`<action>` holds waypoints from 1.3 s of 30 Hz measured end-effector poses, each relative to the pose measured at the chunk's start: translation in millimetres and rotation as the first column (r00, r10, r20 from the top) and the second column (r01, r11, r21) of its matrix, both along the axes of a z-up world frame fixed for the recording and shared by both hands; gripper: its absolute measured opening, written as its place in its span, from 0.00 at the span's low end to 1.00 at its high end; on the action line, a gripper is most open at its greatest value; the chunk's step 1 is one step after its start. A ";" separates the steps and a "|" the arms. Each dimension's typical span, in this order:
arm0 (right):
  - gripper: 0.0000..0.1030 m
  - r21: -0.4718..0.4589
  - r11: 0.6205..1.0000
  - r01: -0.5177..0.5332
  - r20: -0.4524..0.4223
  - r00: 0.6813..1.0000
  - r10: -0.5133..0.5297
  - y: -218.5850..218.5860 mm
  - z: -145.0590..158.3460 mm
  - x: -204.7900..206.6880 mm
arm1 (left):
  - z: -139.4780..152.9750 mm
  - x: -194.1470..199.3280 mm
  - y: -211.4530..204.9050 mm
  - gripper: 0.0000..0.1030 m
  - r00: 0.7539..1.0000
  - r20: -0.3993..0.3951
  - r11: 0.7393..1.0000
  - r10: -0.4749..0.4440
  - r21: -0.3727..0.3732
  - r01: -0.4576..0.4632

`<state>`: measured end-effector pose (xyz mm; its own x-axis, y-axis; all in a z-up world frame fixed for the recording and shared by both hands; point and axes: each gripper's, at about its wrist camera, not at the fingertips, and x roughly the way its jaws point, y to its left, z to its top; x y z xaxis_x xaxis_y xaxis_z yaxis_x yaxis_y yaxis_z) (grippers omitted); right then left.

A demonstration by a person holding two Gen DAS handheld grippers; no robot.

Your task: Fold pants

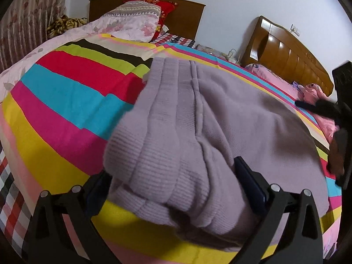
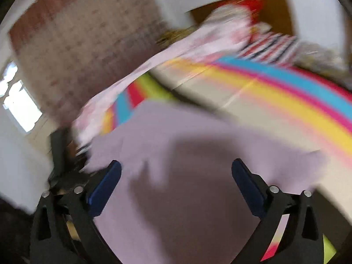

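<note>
Lilac knit pants point(image 1: 198, 118) lay folded over themselves on the striped bedspread point(image 1: 66, 92) of the bed, with the ribbed waistband or cuffs bunched in layers toward the left. The left gripper point(image 1: 173, 176) sat low over the near edge of the bundle, its jaws spread wide to either side of the ribbed folds and closed on nothing. The right gripper point(image 2: 176, 171) was also spread apart above the flat lilac cloth point(image 2: 198, 154); its view was heavily smeared, which suggested quick movement, so whether it touched the fabric could not be told.

The stacked layers looked loose and thick. If the left gripper closed where it sat, it would likely catch only the top layers, and lifting would drag the fold open. A hurried right gripper could also snag the bedspread beneath the pants and pull it up with them, skewing the fold.
</note>
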<state>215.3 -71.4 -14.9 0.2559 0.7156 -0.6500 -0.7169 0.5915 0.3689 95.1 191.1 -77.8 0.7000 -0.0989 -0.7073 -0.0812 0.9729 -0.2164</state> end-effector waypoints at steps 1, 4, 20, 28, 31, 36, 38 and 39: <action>0.94 -0.060 0.998 0.009 0.016 1.000 -0.008 4.2 -6.9 -0.4 | 0.2 -0.4 -0.2 0.99 1.000 -0.002 1.000 0.002 0.001 -0.002; 0.94 -0.218 0.935 0.281 0.129 0.958 -0.257 -9.9 -17.3 28.1 | 1.5 -1.3 -0.2 0.99 1.000 -0.008 1.000 0.000 0.005 0.000; 0.96 -0.011 0.999 0.033 0.071 0.997 -0.032 -24.3 -15.7 -169.5 | 6.5 -2.5 -10.5 0.99 1.000 -0.007 0.997 0.026 0.069 -0.026; 0.96 0.028 0.991 0.127 0.036 0.991 -0.128 -24.5 -18.9 -169.8 | 6.8 -7.1 -14.6 0.99 0.999 0.007 0.996 0.041 0.079 -0.041; 0.96 -0.033 0.993 0.109 0.106 0.989 -0.105 -15.5 -25.8 -181.0 | 6.7 -7.4 -16.2 0.99 0.999 0.007 0.996 0.043 0.083 -0.043; 0.96 0.023 0.994 0.102 0.041 0.994 -0.103 -24.3 -26.6 -176.8 | 6.0 -9.2 -17.8 0.99 0.999 0.013 0.995 0.045 0.084 -0.046; 0.96 0.026 0.994 0.102 0.049 0.993 -0.103 -23.5 -28.6 -176.3 | 5.8 -9.9 -17.4 0.99 0.999 0.016 0.995 0.044 0.085 -0.046; 0.96 0.023 0.995 0.102 0.056 0.993 -0.103 -23.0 -28.8 -177.2 | 5.6 -10.3 -17.2 0.99 0.999 0.019 0.995 0.044 0.085 -0.045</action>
